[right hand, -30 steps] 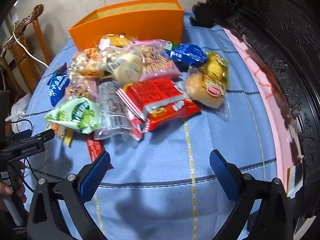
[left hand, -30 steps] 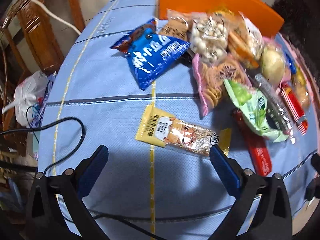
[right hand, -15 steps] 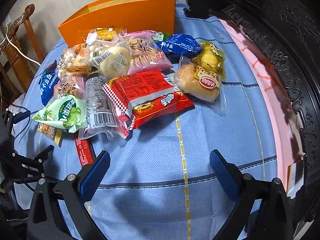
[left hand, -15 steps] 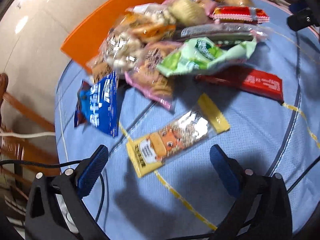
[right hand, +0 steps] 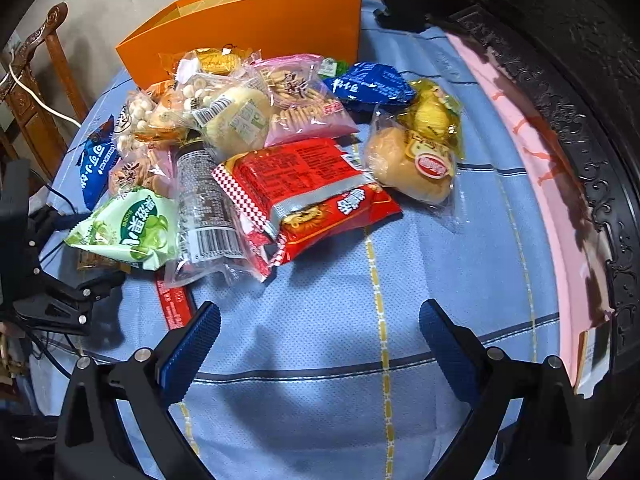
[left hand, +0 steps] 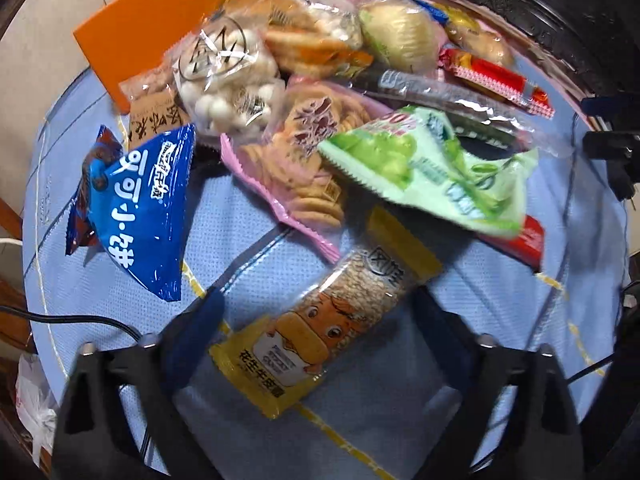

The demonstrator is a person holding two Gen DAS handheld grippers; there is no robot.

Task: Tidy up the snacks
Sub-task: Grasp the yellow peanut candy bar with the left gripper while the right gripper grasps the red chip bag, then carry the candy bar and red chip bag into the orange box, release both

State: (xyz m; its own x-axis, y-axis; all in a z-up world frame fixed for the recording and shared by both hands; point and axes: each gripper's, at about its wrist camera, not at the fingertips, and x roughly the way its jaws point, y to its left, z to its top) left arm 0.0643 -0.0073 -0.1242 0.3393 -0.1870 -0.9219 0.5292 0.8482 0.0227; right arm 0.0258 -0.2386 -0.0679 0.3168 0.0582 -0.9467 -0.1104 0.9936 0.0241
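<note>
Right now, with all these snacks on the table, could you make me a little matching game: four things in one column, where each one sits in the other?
Things:
1. yellow peanut bar
2. orange box
3. green packet
4. bread roll

Places:
A. at the far end of the table, behind the pile
B. between the fingers of the open left claw
C. lying partly over the red bar
D. right of the red noodle packet, under a yellow bag

Pairs: 1-B, 2-A, 3-C, 4-D

Carved dark furniture (right hand: 580, 92) beside blue tablecloth (right hand: 320, 320).
</note>
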